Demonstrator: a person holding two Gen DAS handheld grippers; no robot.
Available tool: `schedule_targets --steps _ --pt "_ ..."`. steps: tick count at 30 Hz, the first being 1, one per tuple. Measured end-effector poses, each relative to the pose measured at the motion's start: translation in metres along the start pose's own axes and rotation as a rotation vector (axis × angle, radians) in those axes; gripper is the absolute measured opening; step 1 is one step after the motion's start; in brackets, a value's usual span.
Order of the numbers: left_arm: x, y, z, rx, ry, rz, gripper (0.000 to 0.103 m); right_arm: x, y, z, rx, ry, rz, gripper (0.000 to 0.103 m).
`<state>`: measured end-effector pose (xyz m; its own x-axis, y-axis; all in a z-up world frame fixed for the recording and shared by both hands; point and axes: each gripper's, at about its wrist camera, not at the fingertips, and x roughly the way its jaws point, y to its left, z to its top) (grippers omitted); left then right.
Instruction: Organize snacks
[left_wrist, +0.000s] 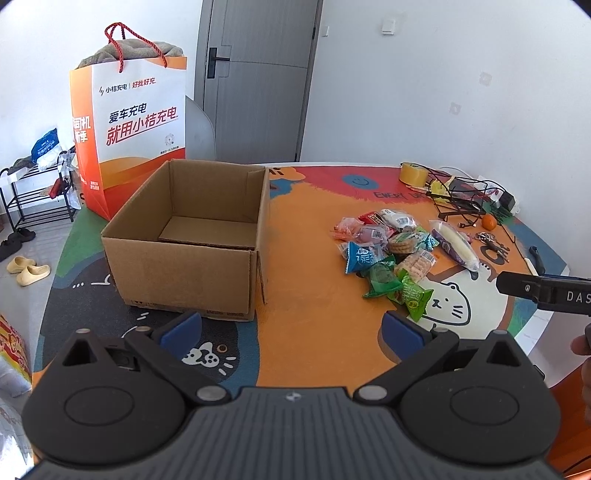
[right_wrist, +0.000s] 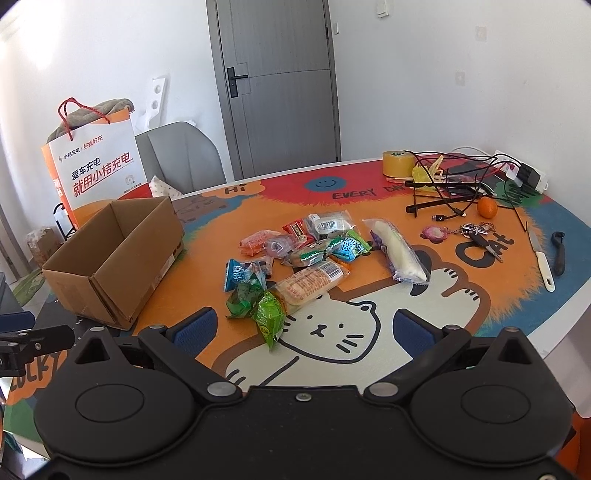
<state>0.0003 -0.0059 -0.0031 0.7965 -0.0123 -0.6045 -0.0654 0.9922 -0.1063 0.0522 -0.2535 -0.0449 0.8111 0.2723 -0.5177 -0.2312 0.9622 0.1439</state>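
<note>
An open, empty cardboard box (left_wrist: 192, 236) stands on the table's left; it also shows in the right wrist view (right_wrist: 110, 254). A pile of wrapped snacks (left_wrist: 391, 254) lies to its right, seen closer in the right wrist view (right_wrist: 295, 258), with a green packet (right_wrist: 269, 317) nearest and a long white bun packet (right_wrist: 399, 254) at the right. My left gripper (left_wrist: 291, 328) is open and empty, in front of the box. My right gripper (right_wrist: 306, 328) is open and empty, just short of the green packet.
An orange-and-white paper bag (left_wrist: 129, 122) stands behind the box. Tape roll (right_wrist: 397, 162), cables and a power strip (right_wrist: 524, 177), an orange (right_wrist: 487, 207), keys (right_wrist: 476, 232), a knife (right_wrist: 541, 258) and a peeler (right_wrist: 559, 251) lie at the right. The table edge (right_wrist: 554, 332) curves near right.
</note>
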Motion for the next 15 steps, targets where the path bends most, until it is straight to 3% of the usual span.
schedule_targets --steps 15 --pt "0.0047 -0.0065 0.0013 0.012 0.001 -0.002 0.103 0.0035 -0.0038 -0.0005 0.006 -0.003 0.011 0.103"
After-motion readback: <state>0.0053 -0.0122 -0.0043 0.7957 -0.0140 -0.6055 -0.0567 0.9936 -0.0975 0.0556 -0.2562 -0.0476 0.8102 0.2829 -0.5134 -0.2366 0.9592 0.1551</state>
